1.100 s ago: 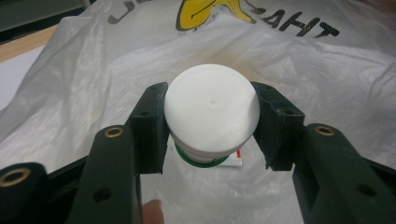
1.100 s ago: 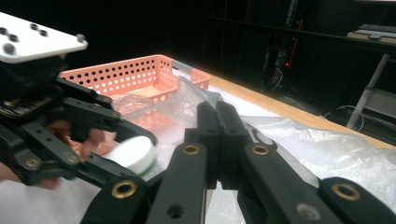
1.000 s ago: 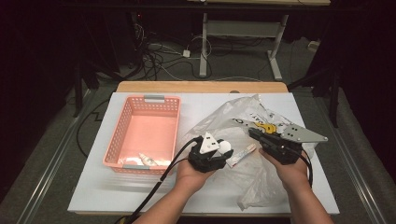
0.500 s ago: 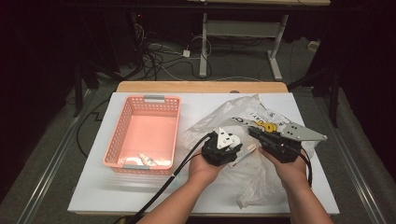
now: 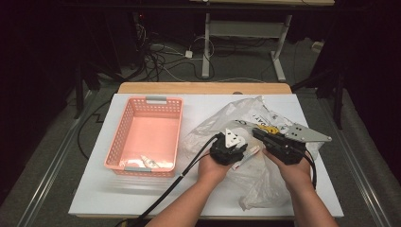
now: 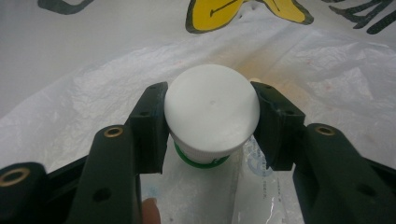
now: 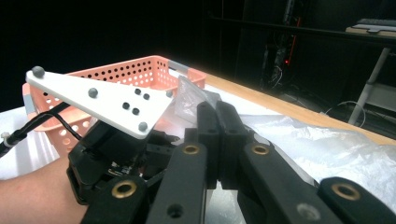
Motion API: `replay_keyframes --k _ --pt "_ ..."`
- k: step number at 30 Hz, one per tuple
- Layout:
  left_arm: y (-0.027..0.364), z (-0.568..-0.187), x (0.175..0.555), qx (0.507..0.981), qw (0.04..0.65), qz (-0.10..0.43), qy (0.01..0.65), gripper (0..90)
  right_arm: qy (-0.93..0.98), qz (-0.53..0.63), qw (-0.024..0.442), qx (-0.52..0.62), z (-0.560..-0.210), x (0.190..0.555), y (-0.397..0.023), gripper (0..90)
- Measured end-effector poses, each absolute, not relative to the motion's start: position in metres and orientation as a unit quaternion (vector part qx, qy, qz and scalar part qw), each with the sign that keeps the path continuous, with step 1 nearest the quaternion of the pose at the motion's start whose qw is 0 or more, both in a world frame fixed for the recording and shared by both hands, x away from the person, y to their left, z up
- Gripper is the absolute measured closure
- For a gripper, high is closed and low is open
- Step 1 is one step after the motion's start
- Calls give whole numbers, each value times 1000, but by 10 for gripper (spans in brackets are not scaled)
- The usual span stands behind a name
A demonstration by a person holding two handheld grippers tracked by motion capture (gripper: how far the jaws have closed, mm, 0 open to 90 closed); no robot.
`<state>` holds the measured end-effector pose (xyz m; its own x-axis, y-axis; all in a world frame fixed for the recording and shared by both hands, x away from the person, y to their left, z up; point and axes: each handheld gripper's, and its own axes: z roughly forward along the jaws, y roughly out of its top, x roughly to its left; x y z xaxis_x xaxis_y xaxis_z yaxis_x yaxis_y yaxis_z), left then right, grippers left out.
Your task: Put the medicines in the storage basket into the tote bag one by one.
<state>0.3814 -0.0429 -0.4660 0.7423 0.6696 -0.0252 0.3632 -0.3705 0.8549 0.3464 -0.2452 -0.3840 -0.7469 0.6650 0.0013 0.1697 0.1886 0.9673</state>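
The left tool (image 6: 210, 126) is clenched on a white-capped bottle (image 6: 211, 116) with a green band, inside the clear plastic bag (image 5: 246, 142) on the right half of the surface (image 5: 94, 198); the right tool (image 7: 219, 135) is pressed shut and pinches the bag film. To do this well, I judge the right should keep the bag mouth taut while the left draws the bottle straight out toward the pink basket (image 5: 118, 142) near the left edge. The bag bears a yellow print and dark letters; too cropped to read.
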Motion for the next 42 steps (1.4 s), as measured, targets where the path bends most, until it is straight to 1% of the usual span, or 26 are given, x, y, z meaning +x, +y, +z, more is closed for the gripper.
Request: replay_keyframes --k 10,18,20,23,24,26,28,34,39,42 --pt "-44 -476 390 812 453 154 333 486 740 570 216 284 -385 347 -245 900" --pt "-45 -476 390 814 454 156 328 481 740 569 217 285 -385 347 -246 900" --pt "-45 -474 388 812 457 154 327 445 740 569 216 285 -385 347 -246 900" --pt "-43 -470 387 814 459 152 321 413 741 570 216 284 -386 347 -245 900" --pt "-43 -469 386 814 459 153 321 385 741 569 216 284 -386 347 -245 900" --pt "-42 -467 384 816 457 154 318 376 741 569 217 282 -386 347 -245 900" --pt "-40 -464 381 818 458 148 316 347 741 569 217 282 -386 347 -245 900" --pt "-33 -457 366 816 477 127 300 321 741 569 217 282 -385 346 -246 900" --pt "-25 -453 355 819 487 95 288 249 742 568 216 284 -385 345 -246 900" --pt "-19 -450 346 820 494 80 279 230 742 568 217 282 -385 345 -245 900"
